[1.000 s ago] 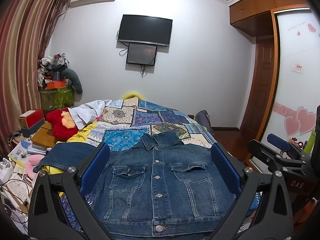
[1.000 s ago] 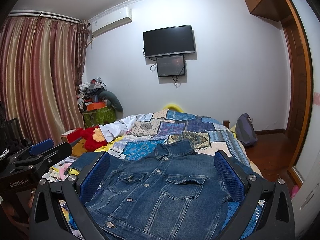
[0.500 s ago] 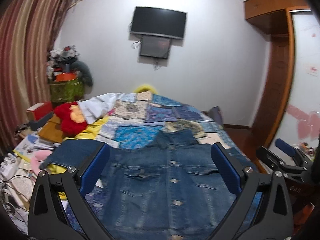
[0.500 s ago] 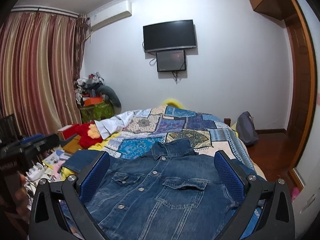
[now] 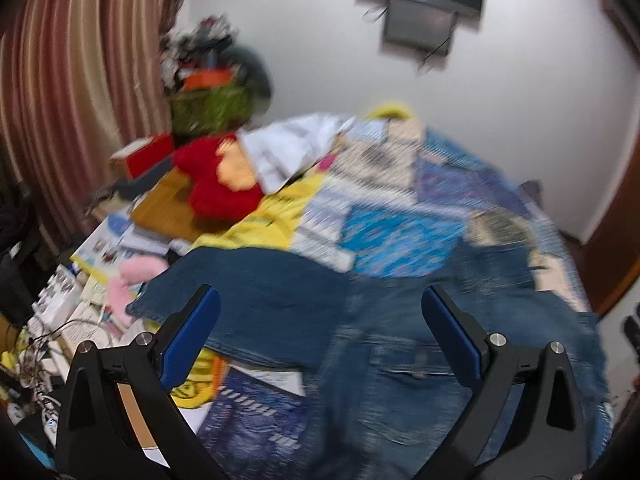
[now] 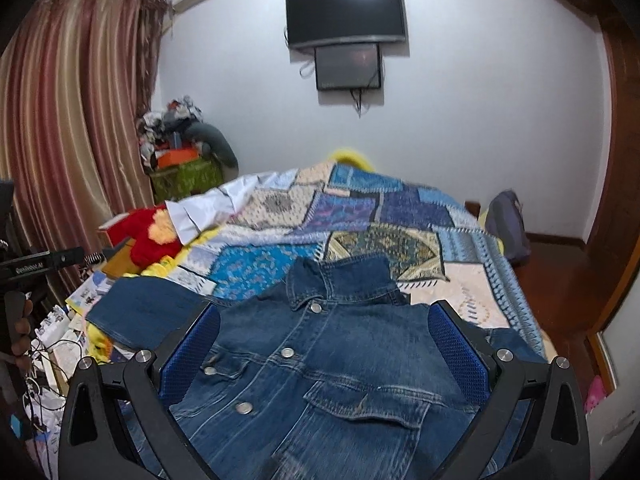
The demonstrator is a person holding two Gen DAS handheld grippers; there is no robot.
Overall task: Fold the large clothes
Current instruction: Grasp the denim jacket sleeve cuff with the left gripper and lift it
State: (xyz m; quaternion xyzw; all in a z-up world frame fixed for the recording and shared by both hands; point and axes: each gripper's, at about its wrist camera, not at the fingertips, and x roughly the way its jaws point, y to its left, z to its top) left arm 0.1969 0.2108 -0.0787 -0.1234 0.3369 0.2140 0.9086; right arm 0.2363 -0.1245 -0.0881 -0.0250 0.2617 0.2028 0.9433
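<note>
Denim jacket (image 6: 320, 380) lies front-up and buttoned on the bed, spread over the near end of the patchwork quilt (image 6: 360, 216), its collar toward the wall-mounted television (image 6: 346, 12). One sleeve (image 6: 140, 312) stretches out from the jacket toward the curtain side, its cuff reaching over the bed's edge above scattered papers; the other sleeve is mostly hidden behind a gripper finger. The jacket's hem is cut off by the bottom of both views. The right hand-held gripper (image 6: 322, 344) hangs over the jacket's chest with its blue pads spread wide, holding nothing. The left hand-held gripper (image 5: 320, 320) is likewise spread and empty, above the sleeve-to-body area; that view is heavily motion-blurred, so buttons and pockets are hard to make out there. Beyond the sleeve, a red plush toy (image 6: 148, 236) sits beside a white garment (image 6: 212, 208) at the quilt's edge.
</note>
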